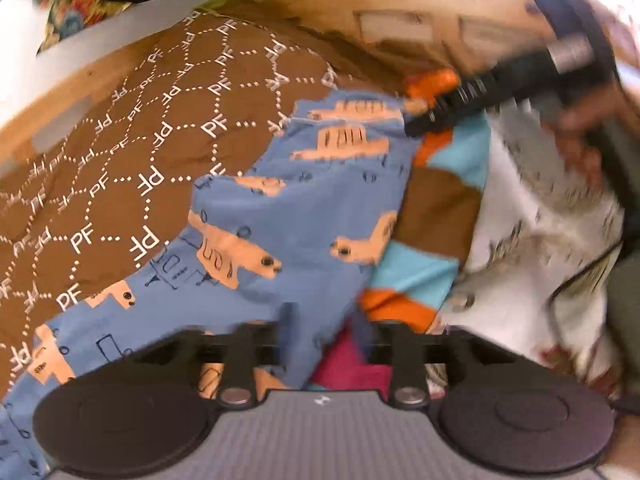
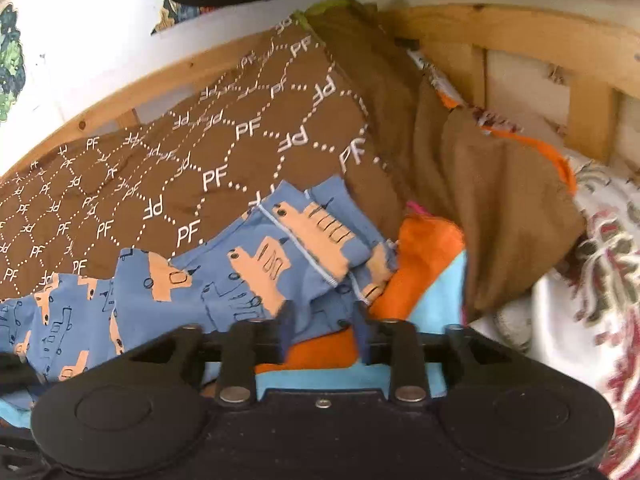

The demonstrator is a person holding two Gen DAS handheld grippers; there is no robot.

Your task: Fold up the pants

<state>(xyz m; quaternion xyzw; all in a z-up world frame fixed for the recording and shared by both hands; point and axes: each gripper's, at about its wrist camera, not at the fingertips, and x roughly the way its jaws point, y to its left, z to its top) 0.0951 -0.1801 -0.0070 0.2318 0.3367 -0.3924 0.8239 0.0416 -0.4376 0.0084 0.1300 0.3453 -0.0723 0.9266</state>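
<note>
Left gripper (image 1: 324, 320): your jaws stand apart, nothing clamped, over the pants' near edge.
Right gripper (image 2: 322, 316): your jaws stand apart, nothing clamped, at the pants' right end.
Pants: blue cotton pants with peach truck print (image 2: 224, 280), crumpled on the brown PF-lettered bedspread (image 2: 160, 176).

A brown cover (image 2: 132, 184) printed with white dotted diamonds and "PF" letters spreads across the bed, bounded by a pale wooden frame (image 2: 520, 32). Beside it lies a cloth in orange, light-blue and brown blocks (image 1: 436, 208), next to a white floral-patterned fabric (image 2: 600, 248) (red and grey motifs). A white wall (image 2: 80, 40) stands behind.
</note>
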